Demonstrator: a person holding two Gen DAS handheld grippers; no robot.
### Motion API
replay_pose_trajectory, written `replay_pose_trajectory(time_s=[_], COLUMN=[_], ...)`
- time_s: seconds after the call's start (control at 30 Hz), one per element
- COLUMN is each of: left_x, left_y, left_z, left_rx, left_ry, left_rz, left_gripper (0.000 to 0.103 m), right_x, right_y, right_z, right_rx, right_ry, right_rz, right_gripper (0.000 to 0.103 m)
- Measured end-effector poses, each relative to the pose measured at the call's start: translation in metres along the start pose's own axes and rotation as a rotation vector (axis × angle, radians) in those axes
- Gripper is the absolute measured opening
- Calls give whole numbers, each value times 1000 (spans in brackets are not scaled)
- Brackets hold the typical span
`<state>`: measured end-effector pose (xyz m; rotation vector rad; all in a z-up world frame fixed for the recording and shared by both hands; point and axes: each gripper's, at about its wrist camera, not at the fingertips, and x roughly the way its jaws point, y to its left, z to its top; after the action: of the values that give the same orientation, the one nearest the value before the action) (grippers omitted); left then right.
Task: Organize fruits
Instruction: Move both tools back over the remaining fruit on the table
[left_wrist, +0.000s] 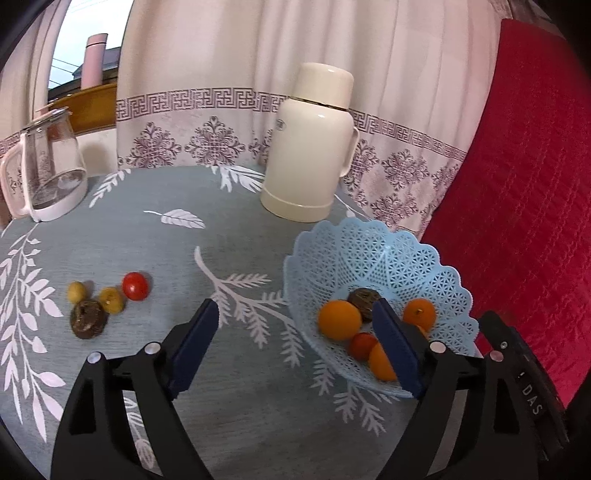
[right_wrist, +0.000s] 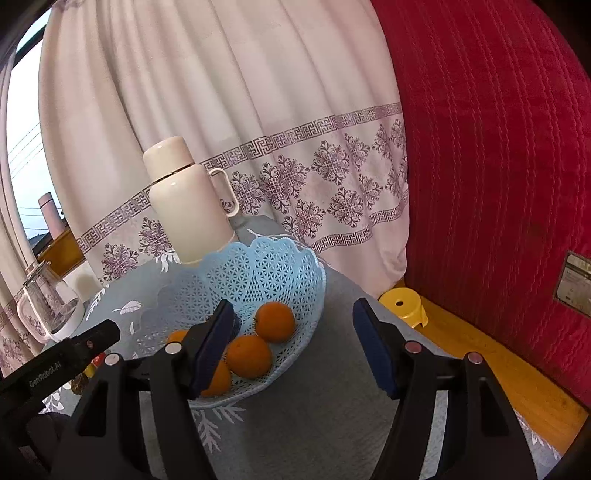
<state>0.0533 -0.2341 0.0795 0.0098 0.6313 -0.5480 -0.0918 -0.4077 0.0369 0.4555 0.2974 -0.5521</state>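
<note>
Grey leaf-print tablecloth (left_wrist: 236, 236); pale curtain (left_wrist: 332, 44)

The desk (left_wrist: 229, 369), under a grey-blue leaf-print cloth, carries a cream thermos (left_wrist: 310, 147), a glass kettle (left_wrist: 48, 166), a blue lattice basket (left_wrist: 369, 258), and loose together a cherry tomato (left_wrist: 135, 285), two yellow fruits (left_wrist: 110, 300) and a brown wrinkled fruit (left_wrist: 88, 318).

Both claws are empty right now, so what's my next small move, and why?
Probably swing the open left claw left toward the small red tomato on the grey leaf-print tablecloth. It lies loose beside two yellow fruits and a dark brown one, outside the light blue lattice plastic basket that already holds fruit.
</note>
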Motion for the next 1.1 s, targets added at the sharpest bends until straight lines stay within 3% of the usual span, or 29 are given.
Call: replay_pose_trajectory(time_s=[0.17, 0.27, 0.57, 1.1], left_x=[-3, -4, -13, -18], left_y=[6, 10, 34, 124], left_z=[-1, -1, -2, -7], left_rx=[5, 3, -23, -158], left_ry=[-11, -15, -35, -25], left_rz=[35, 47, 109, 259], left_gripper=[89, 94, 98, 98], right_x=[-5, -11, -14, -19], right_y=[6, 13, 31, 67], right_z=[-1, -1, -6, -22], right_rx=[-29, -60, -135, -303], right_ry=[-21, -43, -42, 4], right_rz=[17, 38, 122, 275], right_gripper=[67, 79, 79, 79])
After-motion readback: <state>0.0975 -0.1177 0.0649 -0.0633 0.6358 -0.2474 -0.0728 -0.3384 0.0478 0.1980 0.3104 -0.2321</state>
